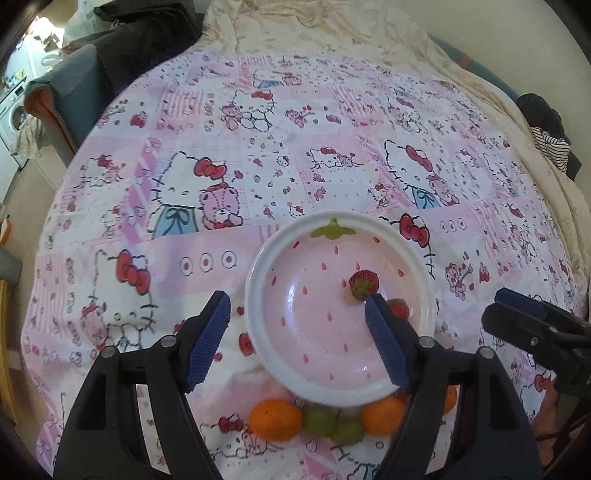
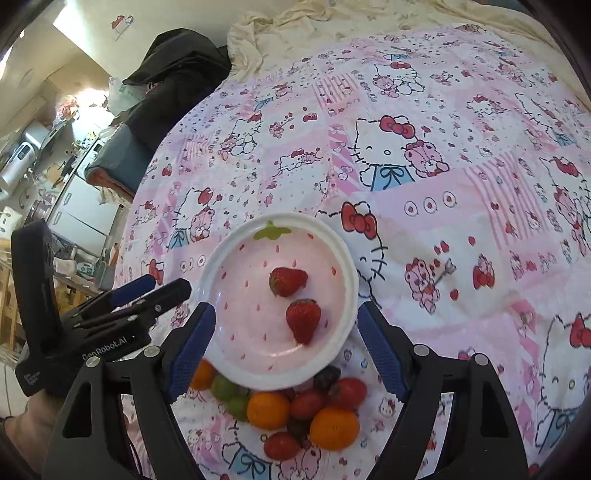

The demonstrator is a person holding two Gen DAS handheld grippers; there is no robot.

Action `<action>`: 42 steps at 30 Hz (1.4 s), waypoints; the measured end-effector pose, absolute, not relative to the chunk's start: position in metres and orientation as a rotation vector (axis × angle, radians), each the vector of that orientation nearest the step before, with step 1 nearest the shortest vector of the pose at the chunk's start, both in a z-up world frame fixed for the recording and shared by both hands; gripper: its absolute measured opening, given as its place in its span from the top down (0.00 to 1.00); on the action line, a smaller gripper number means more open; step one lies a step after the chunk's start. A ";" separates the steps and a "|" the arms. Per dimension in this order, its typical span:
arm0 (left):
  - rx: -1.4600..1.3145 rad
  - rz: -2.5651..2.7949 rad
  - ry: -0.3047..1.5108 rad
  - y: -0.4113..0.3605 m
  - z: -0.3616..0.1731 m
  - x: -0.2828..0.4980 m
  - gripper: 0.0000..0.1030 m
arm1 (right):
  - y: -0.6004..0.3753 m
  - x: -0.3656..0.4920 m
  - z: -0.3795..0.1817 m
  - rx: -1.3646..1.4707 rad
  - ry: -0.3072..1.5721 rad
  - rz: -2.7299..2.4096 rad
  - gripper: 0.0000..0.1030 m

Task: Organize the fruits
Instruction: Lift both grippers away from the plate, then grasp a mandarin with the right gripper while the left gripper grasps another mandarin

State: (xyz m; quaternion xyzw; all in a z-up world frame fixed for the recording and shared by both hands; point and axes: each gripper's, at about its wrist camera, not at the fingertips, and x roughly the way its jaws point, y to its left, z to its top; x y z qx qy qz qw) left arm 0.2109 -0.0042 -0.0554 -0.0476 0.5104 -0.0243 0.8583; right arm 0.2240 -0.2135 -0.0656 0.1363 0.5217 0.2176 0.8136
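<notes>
While a pink-and-white cartoon-cat bedspread (image 2: pixel 424 155) covers nearly everything in both views, a cream sheet (image 1: pixel 303 29) shows beyond its far edge, with dark clothing (image 2: pixel 177 74) heaped at the far left corner. Further left, the right wrist view takes in a cluttered room with white cabinets (image 2: pixel 81 206); the left wrist view shows a washing machine (image 1: pixel 13 118) there.

Two grippers are present. The left gripper (image 1: pixel 297 339) hangs over the near side of the plate, jaws wide apart and holding nothing; its right finger overlaps the plate's interior. The right gripper (image 2: pixel 286 345) is likewise spread wide and empty, its fingers straddling the plate's near rim. Writing on the left gripper's body reads "GenRobot.AI".

One white-rimmed plate (image 2: pixel 221 354), pink inside with a strawberry pattern and a green leaf mark at its far rim, sits on the bedspread. It holds two strawberries (image 2: pixel 288 281), lying near each other but apart.

Just beyond the plate's near rim, a loose pile of fruit rests on the bedspread: three oranges (image 2: pixel 334 428), two clearly visible green grapes (image 2: pixel 223 387), about three red tomatoes (image 2: pixel 347 393), and a dark grape (image 2: pixel 327 376) against the rim. Other pieces are too hidden to count.
</notes>
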 end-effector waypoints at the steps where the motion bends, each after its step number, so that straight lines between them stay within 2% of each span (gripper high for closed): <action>1: -0.100 -0.044 1.064 -0.003 -0.054 0.205 0.30 | -0.215 0.221 -0.064 0.291 1.110 0.464 0.21; 17: -0.094 -0.001 1.035 0.014 -0.038 0.133 0.30 | -0.236 0.162 -0.064 0.352 1.138 0.427 0.21; 20: -0.124 0.013 1.062 0.025 -0.040 0.121 0.28 | -0.241 0.158 -0.077 0.343 1.190 0.362 0.21; 22: -0.139 0.039 1.071 0.032 -0.041 0.113 0.22 | -0.243 0.158 -0.088 0.316 1.234 0.317 0.21; 26: -0.190 0.065 1.089 0.044 -0.043 0.105 0.22 | -0.251 0.162 -0.116 0.379 1.354 0.291 0.21; 33: -0.234 0.096 1.101 0.055 -0.049 0.105 0.22 | -0.232 0.168 -0.143 0.377 1.449 0.337 0.43; 40: -0.254 0.108 1.115 0.056 -0.055 0.108 0.22 | -0.233 0.170 -0.157 0.410 1.480 0.317 0.48; 42: -0.251 0.111 1.118 0.055 -0.057 0.109 0.22 | -0.235 0.169 -0.157 0.415 1.479 0.315 0.57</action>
